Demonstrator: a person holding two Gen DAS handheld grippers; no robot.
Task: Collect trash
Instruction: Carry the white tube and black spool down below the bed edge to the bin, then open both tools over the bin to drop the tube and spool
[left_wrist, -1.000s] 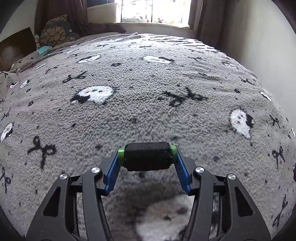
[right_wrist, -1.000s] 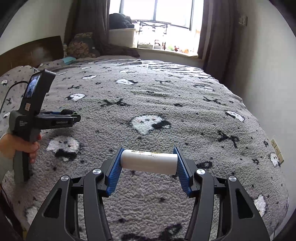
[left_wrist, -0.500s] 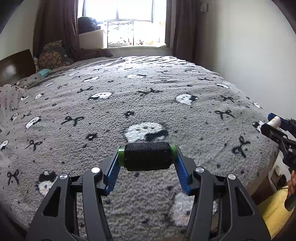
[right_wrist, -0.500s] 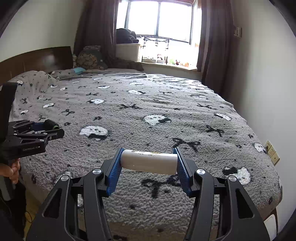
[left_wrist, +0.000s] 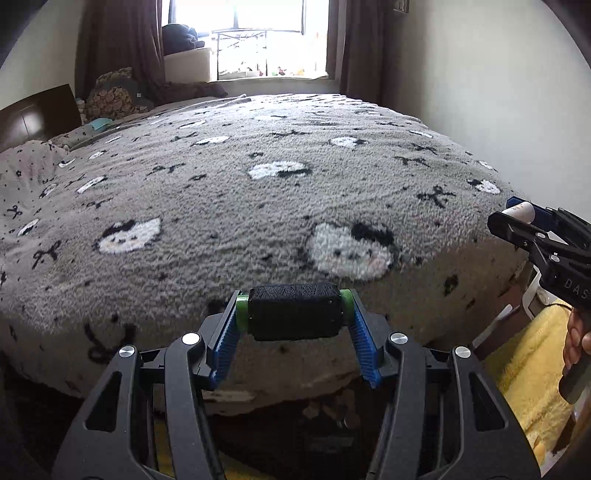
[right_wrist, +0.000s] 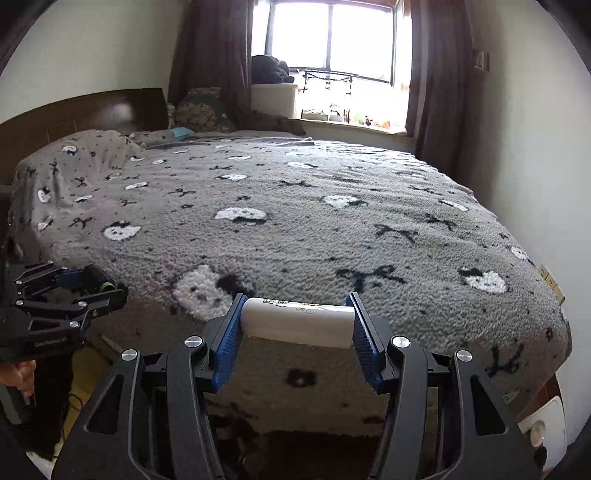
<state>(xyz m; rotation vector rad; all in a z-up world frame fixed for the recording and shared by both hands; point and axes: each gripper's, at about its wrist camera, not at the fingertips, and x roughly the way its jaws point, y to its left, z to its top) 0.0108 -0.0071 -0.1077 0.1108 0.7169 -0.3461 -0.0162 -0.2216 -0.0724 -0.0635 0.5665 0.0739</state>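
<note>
My left gripper (left_wrist: 294, 314) is shut on a black thread spool with green ends (left_wrist: 293, 312), held crosswise in the air off the foot of the bed. My right gripper (right_wrist: 297, 321) is shut on a white tube with small print (right_wrist: 295, 323), also held crosswise off the bed's foot edge. The right gripper shows at the right edge of the left wrist view (left_wrist: 524, 218) with the tube's end visible. The left gripper shows at the left edge of the right wrist view (right_wrist: 79, 284) with the spool in it.
A bed with a grey fleece blanket (left_wrist: 258, 192) patterned with white faces and black bows fills both views. A dark headboard (right_wrist: 81, 114) stands at left, a window (right_wrist: 332, 55) with curtains behind, white walls at right. A yellow cloth (left_wrist: 524, 373) lies on the floor.
Both grippers have pulled back and down from over the blanket to beyond the bed's foot edge, each still holding its object. The floor under the bed edge now shows.
</note>
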